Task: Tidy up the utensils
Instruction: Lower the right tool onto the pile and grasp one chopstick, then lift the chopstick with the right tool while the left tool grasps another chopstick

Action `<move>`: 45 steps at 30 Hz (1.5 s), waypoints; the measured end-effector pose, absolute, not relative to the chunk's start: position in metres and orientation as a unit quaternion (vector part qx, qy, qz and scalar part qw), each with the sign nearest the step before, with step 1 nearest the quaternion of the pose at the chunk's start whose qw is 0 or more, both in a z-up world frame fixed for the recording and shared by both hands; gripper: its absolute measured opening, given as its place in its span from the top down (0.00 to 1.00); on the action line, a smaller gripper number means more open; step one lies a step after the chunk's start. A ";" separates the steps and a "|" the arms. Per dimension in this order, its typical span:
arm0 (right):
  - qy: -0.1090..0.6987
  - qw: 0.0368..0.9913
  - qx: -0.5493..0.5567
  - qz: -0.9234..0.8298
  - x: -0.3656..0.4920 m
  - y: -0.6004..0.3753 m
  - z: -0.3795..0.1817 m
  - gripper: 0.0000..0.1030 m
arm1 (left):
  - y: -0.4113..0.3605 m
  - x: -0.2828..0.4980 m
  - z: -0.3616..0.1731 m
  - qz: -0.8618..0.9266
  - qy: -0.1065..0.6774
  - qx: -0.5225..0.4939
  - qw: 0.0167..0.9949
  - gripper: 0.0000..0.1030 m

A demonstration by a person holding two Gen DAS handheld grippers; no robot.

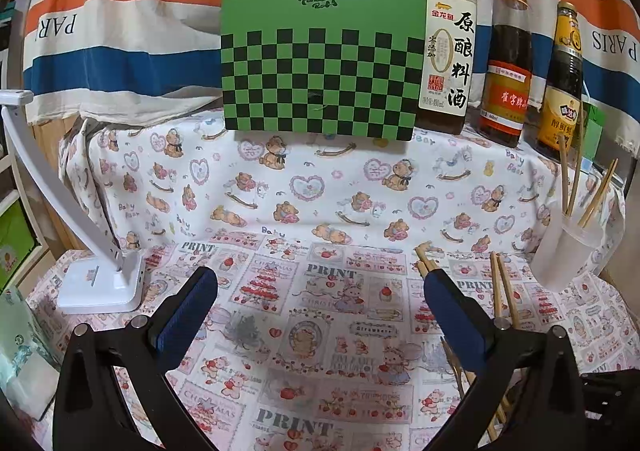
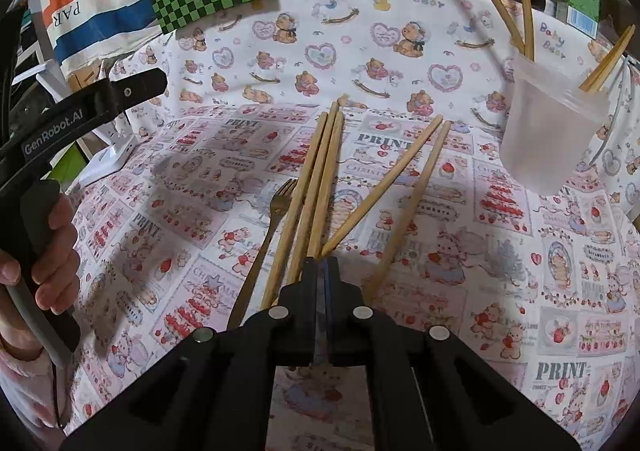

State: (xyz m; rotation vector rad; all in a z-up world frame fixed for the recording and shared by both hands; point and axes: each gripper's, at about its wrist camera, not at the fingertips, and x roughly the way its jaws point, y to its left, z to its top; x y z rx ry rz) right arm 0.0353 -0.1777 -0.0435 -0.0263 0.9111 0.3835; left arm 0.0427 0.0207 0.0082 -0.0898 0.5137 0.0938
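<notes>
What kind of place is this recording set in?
Probably a home kitchen or dining corner: sauce bottles stand behind a table under a printed cloth, with chopsticks and a fork on it.

Chopstick (image 2: 320,187) ends hidden behind shut jaws

We see pale tan wooden chopsticks (image 2: 316,187) on a pink-and-white printed cloth (image 2: 500,291), a brass-coloured fork (image 2: 268,227), a frosted clear cup (image 2: 548,131), a green board with black checks (image 1: 320,67), and a hanging cloth (image 1: 120,11) striped orange, blue and white
</notes>
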 end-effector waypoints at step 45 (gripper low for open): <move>0.233 0.970 0.028 0.070 0.002 -0.238 0.036 0.94 | -0.016 0.092 -0.053 -0.157 0.429 -0.171 0.873 0.49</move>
